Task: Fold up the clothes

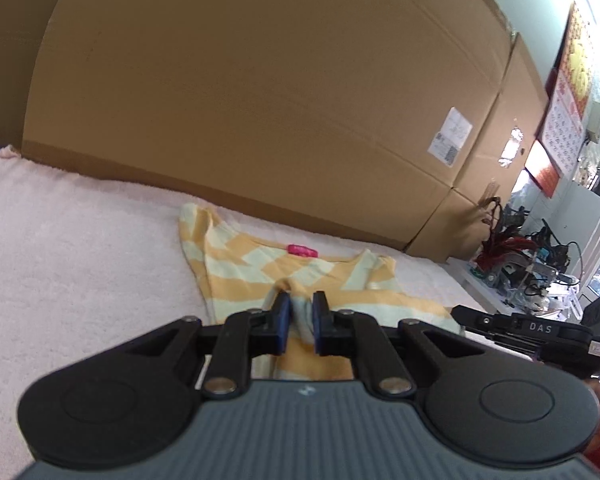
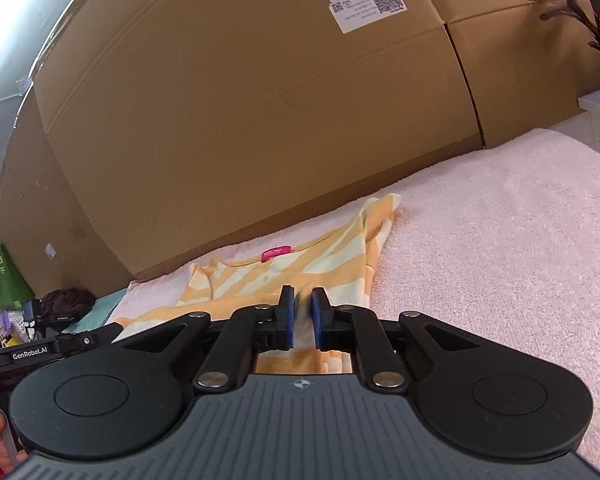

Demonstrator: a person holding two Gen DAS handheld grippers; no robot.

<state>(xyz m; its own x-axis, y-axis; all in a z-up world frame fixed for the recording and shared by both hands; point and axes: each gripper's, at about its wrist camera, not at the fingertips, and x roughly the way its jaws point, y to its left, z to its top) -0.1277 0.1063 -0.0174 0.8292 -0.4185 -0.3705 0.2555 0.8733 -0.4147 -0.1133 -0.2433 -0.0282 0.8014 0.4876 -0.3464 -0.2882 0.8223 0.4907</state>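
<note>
My left claw is clamped on a bunched fold of the yellow-and-cream striped top, the blue pads pinching cloth between them. My right claw is likewise closed on a pinch of the same top, near its right side. The top lies on the pale pink towel that covers the work surface, neckline at the far end with a pink label showing just inside the collar. One sleeve reaches toward the far left, its tip close to the base of the big cardboard box; the other sleeve points far right and also ends just short of that box.

The box wall runs along the whole far edge of the towel, so little bare towel lies beyond the collar. To the left of the top in the left wrist view, the towel is open and bare out to its edge. To the right in the right wrist view, a broad stretch of bare towel extends to the near and right edges. A second cardboard box stands at the far right corner. My other claw's black body shows at the right of the left view, just beside the top's near hem.
</note>
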